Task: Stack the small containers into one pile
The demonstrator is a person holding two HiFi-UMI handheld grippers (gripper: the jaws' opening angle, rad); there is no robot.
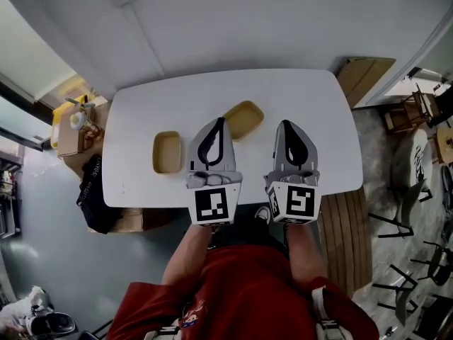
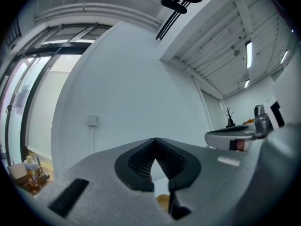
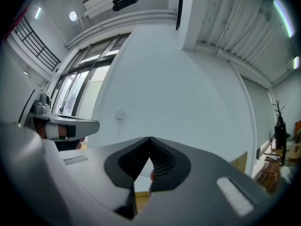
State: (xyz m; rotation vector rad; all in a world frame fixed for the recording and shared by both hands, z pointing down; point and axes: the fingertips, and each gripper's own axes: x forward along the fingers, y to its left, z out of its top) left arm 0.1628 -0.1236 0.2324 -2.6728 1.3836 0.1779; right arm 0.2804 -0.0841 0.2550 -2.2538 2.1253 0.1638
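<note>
Two containers lay apart on the table (image 1: 318, 119): the first container (image 1: 168, 152) left of the left gripper (image 1: 218, 127) jaws, the second container (image 1: 245, 117) just past them. The left and the right gripper (image 1: 287, 129) jaws were both pressed together, pinching nothing.

A white surface (image 1: 297, 98) with rounded corners carries two small tan containers, both lying open side up. The left container (image 1: 168, 152) sits near the front edge, its long sides running front to back. The right container (image 1: 244, 117) sits farther back, nearer the middle, turned at an angle and apart from the first; its near corner is hidden.
</note>
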